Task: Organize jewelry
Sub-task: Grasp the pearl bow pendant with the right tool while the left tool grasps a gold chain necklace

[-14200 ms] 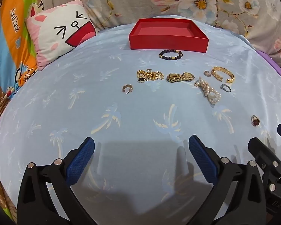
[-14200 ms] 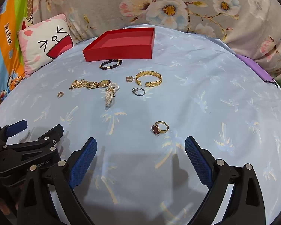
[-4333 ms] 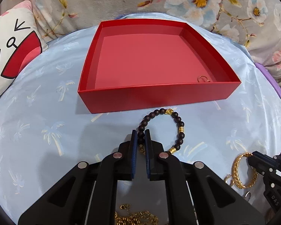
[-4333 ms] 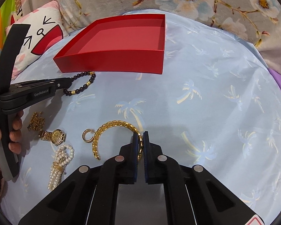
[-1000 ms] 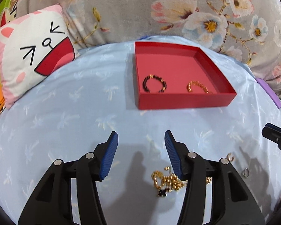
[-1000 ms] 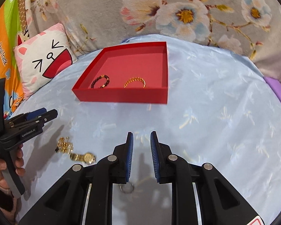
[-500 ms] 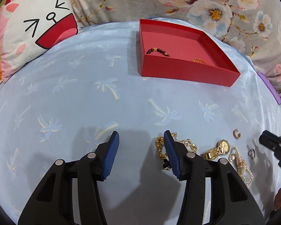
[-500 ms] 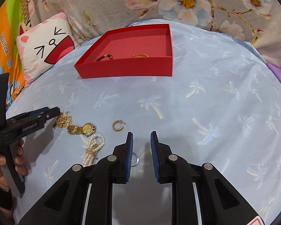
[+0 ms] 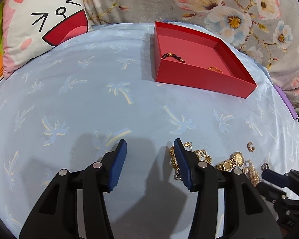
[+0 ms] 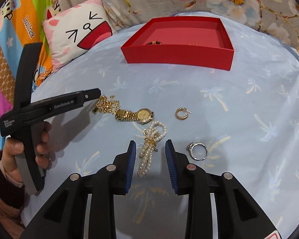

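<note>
The right hand-held gripper point(image 10: 150, 159), jaws wide, straddles the pearl bracelet point(image 10: 150, 147) lying on the bed near the watch point(image 10: 138, 116), a limp, slippery strand probably best pinched at its gold clasp, while only the left view, its own hand-held gripper point(image 9: 150, 163) also wide and empty, shows the bead bracelet point(image 9: 173, 57) inside the red box point(image 9: 205, 80).

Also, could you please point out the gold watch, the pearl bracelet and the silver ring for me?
gold watch point(image 10: 144, 115): right wrist view, on its round dial.
pearl bracelet point(image 10: 149, 151): right wrist view, on the middle strands.
silver ring point(image 10: 198, 151): right wrist view, on its band.
</note>
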A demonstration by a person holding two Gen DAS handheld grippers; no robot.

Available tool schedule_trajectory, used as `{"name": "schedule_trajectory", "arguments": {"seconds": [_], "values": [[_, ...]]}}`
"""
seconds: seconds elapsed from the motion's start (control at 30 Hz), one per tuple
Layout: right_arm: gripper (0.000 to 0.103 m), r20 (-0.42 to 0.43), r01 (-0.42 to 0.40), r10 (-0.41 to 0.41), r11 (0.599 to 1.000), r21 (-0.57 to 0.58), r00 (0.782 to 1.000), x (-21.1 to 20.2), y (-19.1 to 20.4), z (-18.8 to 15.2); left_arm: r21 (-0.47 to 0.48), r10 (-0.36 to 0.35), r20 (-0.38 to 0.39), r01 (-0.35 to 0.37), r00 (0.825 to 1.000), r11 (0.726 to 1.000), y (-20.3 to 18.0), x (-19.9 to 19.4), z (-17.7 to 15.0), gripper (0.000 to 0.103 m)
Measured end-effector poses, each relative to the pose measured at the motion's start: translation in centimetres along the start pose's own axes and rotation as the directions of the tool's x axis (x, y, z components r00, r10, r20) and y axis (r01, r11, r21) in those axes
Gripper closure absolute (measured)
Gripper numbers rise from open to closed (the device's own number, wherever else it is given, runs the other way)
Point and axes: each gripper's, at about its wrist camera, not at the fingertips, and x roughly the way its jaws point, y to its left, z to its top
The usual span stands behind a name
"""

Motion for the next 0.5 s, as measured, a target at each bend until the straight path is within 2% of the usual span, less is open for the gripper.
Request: {"name": "schedule_trajectory", "arguments": {"seconds": [0.07, 0.17, 0.2, 0.5], "values": [[0.073, -0.012, 0.009, -0.009, 1.000, -0.008, 1.000, 0.5, 0.2, 0.0, 0.000, 0.001, 0.000, -0.001, 1.000, 1.000, 0.0, 0.0, 0.0, 0.055], [0.089, -0.010, 0.042, -0.042, 0.999, -0.031, 0.999, 0.7, 0.5, -0.2, 0.005, 0.001, -0.001, -0.001, 1.000, 1.000, -0.1, 0.0, 0.0, 0.055], [0.090, -0.011, 0.048, -0.049, 0.998, -0.038, 0.999, 0.7, 0.6, -0.2, 0.008, 0.001, -0.001, -0.001, 1.000, 1.000, -0.1, 0.0, -0.1, 0.055], [0.090, -0.007, 0.052, -0.052, 0.998, -0.040, 0.999, 0.4, 0.3, -0.4, 0.056, 0.025, -0.012, -0.024, 1.000, 0.998, -1.2, 0.1, -0.2, 0.055]]}}
